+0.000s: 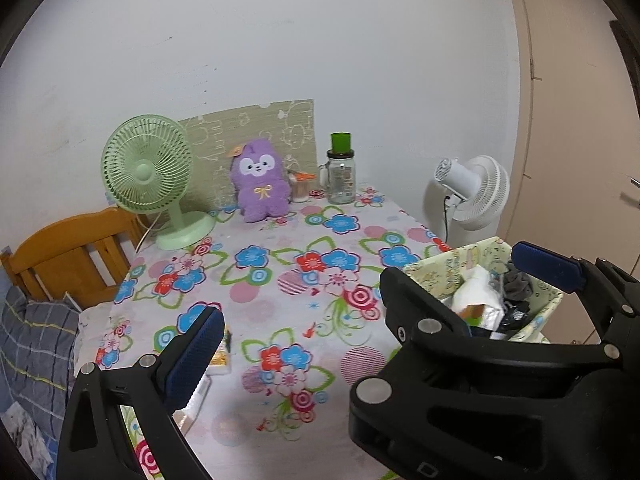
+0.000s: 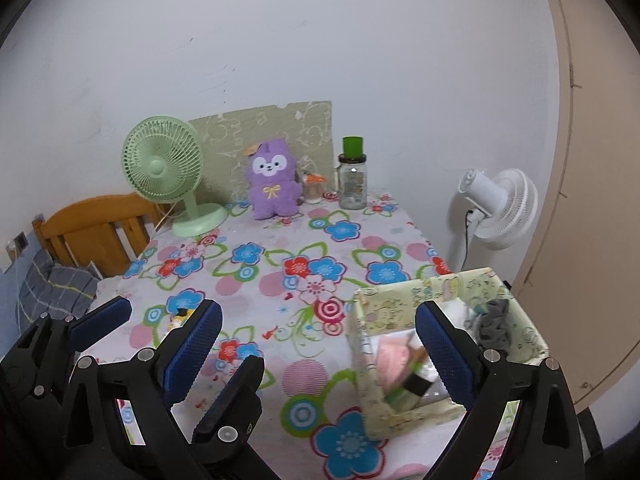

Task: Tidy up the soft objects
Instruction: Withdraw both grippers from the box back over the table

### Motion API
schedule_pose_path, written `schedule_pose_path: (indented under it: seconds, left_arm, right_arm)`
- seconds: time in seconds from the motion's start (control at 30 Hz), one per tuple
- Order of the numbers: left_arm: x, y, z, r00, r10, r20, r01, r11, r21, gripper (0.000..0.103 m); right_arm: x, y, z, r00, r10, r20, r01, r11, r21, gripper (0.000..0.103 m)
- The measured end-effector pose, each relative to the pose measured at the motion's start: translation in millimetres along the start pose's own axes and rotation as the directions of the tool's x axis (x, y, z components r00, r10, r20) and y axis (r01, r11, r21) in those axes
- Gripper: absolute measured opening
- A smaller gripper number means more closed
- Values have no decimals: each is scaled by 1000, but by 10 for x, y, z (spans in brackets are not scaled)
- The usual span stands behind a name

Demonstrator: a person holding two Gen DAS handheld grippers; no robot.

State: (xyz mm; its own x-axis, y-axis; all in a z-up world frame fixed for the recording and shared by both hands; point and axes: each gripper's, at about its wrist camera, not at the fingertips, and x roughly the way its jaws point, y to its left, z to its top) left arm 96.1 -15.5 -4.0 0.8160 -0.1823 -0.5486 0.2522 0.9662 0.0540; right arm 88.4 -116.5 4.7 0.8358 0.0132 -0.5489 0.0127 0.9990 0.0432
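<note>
So the fabric box [image 2: 400, 412] sits at the near right of the table [image 2: 280, 280], close to that edge, and it's got soft stuff piled in it: a gray scrunched-up cloth [image 2: 494, 326] toward the far right corner, something pink [image 2: 394, 360] in the middle, and white folded things that show better from the left wrist view [image 1: 478, 292]. Can't really tell what the dark items down in there are. The purple plush toy [image 2: 274, 184] is way at the far end of the table, sitting upright against a patterned board [image 2: 312, 120] leaning on the wall. The right gripper [image 2: 320, 344] has its fingers spread wide with nothing between them, one over the table and the other above the box. The left gripper [image 1: 368, 300] is spread wide too, holding nothing; from the right wrist view it shows up at the near left [image 2: 168, 356]. Left of the plush there's a green desk fan [image 2: 164, 168], right of it a glass jar [image 2: 352, 184] with a green cup [image 2: 352, 146] upside down on top. A white fan [image 2: 504, 208] stands off past the table's right edge, and a wooden headboard [image 2: 96, 232] is over on the left.
</note>
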Motion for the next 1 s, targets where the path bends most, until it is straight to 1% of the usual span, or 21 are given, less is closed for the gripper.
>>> schedule_pose_path:
  seconds: [0.33, 0.47, 0.8, 1.0]
  left_arm:
    - [158, 360, -137, 999, 29, -29, -30, 999, -31, 101]
    - [248, 506, -202, 997, 48, -54, -50, 998, -43, 101]
    - [472, 835, -428, 989, 81, -122, -92, 992, -87, 101]
    - [615, 975, -555, 982, 86, -166, -106, 988, -116, 101]
  right_arm:
    - [290, 337, -67, 999, 33, -43, -34, 999, -28, 99]
    - [425, 482, -108, 997, 54, -57, -56, 998, -38, 99]
    - [775, 792, -242, 988, 96, -121, -105, 992, -69, 99]
    - [984, 927, -355, 980, 114, -164, -129, 988, -82, 99]
